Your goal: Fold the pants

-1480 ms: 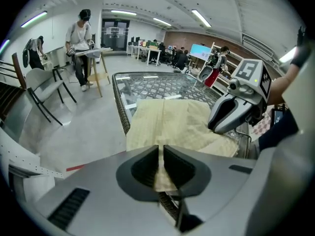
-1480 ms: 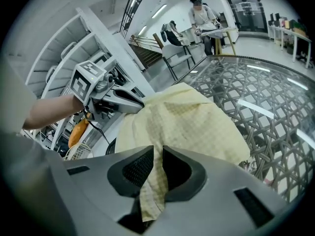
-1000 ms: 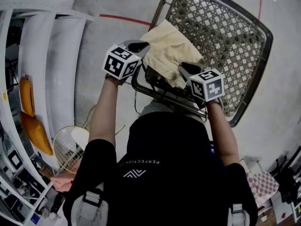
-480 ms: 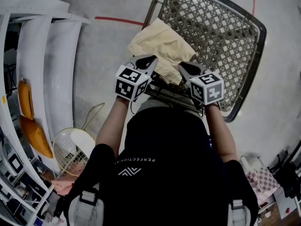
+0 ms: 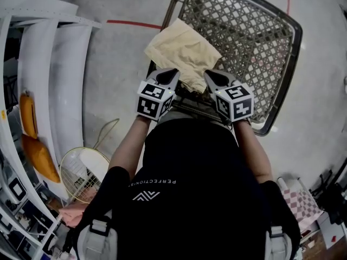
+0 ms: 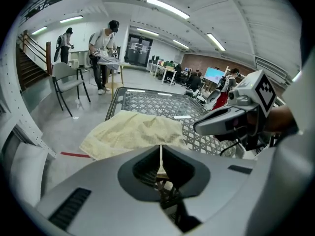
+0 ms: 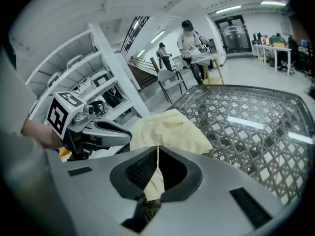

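Left tongs (image 5: 166, 72), right tongs (image 5: 211, 75) side by side, pointing down; both clamped on pants (image 5: 181, 47)

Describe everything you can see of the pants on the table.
The pants are pale cream, a soft, wrinkled cloth, bunched in a slack heap rather than spread flat; no legs or waistband can be told apart. They lie on the near left corner of the lattice-top table, one side hanging past its left edge. Their near edge is pinched thin at two spots, side by side: the left gripper and the right gripper are each shut on it.
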The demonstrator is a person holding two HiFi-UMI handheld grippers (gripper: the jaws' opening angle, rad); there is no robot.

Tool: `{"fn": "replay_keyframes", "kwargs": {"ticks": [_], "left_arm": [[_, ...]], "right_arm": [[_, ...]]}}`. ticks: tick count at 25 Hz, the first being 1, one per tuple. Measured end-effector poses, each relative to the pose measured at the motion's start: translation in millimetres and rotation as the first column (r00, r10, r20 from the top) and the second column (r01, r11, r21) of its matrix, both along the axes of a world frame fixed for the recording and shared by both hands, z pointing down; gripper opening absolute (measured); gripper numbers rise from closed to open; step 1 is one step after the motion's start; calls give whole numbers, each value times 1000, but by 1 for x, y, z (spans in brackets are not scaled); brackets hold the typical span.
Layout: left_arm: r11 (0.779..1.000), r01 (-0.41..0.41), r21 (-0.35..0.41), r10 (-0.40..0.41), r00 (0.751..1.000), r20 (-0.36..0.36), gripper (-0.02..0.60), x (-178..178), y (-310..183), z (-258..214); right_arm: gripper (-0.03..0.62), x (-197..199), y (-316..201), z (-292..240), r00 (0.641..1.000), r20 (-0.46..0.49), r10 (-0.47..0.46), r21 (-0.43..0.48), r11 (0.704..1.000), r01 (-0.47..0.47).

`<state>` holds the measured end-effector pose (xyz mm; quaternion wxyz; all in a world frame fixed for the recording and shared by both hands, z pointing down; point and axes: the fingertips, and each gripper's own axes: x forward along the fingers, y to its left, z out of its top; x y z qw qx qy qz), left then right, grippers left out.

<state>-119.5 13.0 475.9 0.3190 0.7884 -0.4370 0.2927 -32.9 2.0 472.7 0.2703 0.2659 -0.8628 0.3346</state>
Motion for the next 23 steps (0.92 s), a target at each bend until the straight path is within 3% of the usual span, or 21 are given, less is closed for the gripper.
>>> {"fn": "replay_keyframes", "kwargs": {"ticks": [7,23], "left_arm": [[999,-44,-17,44,999,26,21,-2,8,3],[998,-43,-45,44,999,19,21,3,6,6]], "right_arm": [[40,1,5,-2,1000,-18,7,5,1000,-7],[40,2,3,-6,1000,-13,11,0,1000,-11]]}}
